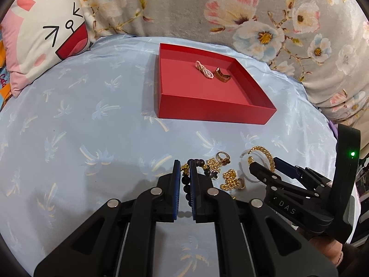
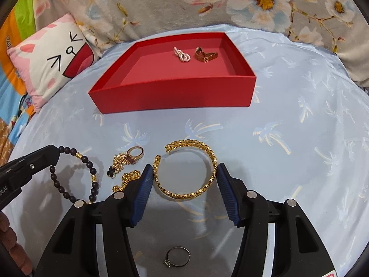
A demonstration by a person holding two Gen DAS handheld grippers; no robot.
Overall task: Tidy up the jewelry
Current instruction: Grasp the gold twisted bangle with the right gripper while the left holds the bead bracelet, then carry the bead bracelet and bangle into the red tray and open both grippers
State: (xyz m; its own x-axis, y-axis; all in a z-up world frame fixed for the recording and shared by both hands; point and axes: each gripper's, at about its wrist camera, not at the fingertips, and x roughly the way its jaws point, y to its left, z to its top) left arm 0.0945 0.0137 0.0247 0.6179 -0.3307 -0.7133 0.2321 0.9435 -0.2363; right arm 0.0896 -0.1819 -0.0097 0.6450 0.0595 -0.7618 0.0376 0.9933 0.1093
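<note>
The right tool (image 1: 263, 169), whose black body reads "DAS" at the lower right of the left wrist view, stands half open around the gold leaf bangle (image 2: 186, 169), pads just beside it. The left tool (image 1: 185, 173) is nearly closed on the dark bead bracelet (image 2: 76, 175). Everything lies on a pale blue palm-print bed sheet (image 2: 288, 127), with the red box (image 2: 173, 97) at upper centre, before a floral blanket (image 1: 230, 7) and a cartoon pillow (image 1: 46, 34).

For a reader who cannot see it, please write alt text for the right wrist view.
The right gripper stands open around a gold leaf-pattern bangle on pale blue cloth, its pads not pressing it. Left of it, the left gripper pinches a dark bead bracelet. Behind, a red box holds a pearl piece and a bronze band.
</note>
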